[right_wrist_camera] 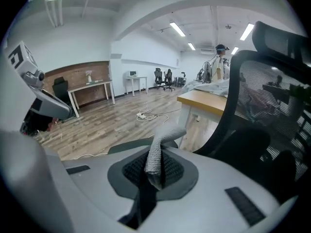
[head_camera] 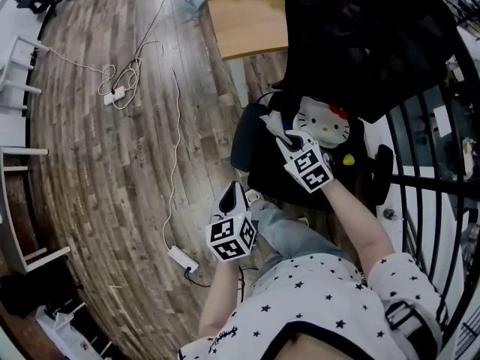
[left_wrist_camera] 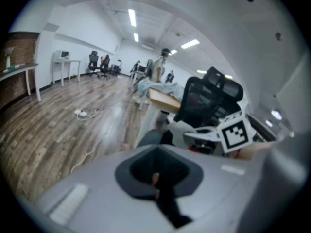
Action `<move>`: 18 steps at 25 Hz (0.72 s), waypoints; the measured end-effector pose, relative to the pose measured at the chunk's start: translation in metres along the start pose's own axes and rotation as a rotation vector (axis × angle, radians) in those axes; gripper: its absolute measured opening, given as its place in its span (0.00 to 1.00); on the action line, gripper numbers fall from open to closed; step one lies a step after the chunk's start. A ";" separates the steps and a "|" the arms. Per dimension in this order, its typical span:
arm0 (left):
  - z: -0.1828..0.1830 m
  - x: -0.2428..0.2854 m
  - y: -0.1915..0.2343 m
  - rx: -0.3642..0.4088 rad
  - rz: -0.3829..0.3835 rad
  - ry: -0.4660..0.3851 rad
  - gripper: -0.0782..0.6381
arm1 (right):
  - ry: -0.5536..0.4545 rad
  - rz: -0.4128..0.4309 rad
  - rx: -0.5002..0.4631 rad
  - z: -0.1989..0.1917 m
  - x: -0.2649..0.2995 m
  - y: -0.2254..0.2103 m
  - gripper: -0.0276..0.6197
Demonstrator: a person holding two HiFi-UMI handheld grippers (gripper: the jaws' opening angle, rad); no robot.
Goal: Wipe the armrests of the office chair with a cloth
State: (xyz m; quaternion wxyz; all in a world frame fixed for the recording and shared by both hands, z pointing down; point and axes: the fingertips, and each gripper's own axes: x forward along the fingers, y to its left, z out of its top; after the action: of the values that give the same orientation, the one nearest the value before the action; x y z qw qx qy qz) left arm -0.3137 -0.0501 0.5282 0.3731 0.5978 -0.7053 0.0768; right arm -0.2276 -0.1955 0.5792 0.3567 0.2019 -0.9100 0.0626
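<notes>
The black office chair [head_camera: 360, 43] stands at the upper right, its left armrest [head_camera: 244, 142] dark and padded. My right gripper [head_camera: 285, 138] hovers over the seat beside that armrest, shut on a pale grey cloth [head_camera: 270, 120]. In the right gripper view the cloth [right_wrist_camera: 158, 152] sticks up from between the jaws of the right gripper [right_wrist_camera: 155, 173], with the armrest [right_wrist_camera: 129, 145] just beyond it. My left gripper [head_camera: 234, 193] is lower, near the person's knee and off the chair. Its jaws [left_wrist_camera: 158, 179] are shut with nothing in them.
A Hello Kitty cushion [head_camera: 321, 123] lies on the seat. A wooden table [head_camera: 247, 21] stands behind the chair. Cables and a power strip [head_camera: 184, 259] trail across the wood floor. A black metal rack [head_camera: 439, 178] borders the right side.
</notes>
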 end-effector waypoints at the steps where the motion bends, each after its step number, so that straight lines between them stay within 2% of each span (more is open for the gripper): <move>1: 0.002 0.004 0.003 0.003 -0.002 0.007 0.11 | 0.007 -0.005 0.000 0.000 0.008 -0.006 0.08; 10: 0.008 0.031 0.025 0.043 -0.027 0.088 0.11 | 0.074 -0.062 -0.032 0.010 0.072 -0.049 0.08; 18: 0.012 0.048 0.035 0.064 -0.054 0.137 0.11 | 0.134 -0.072 -0.098 0.014 0.118 -0.061 0.08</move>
State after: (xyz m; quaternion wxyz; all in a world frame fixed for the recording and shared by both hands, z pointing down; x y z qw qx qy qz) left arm -0.3504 -0.0852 0.5607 0.4030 0.6215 -0.6590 0.1303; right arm -0.2902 -0.2926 0.6465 0.4281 0.2122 -0.8783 0.0182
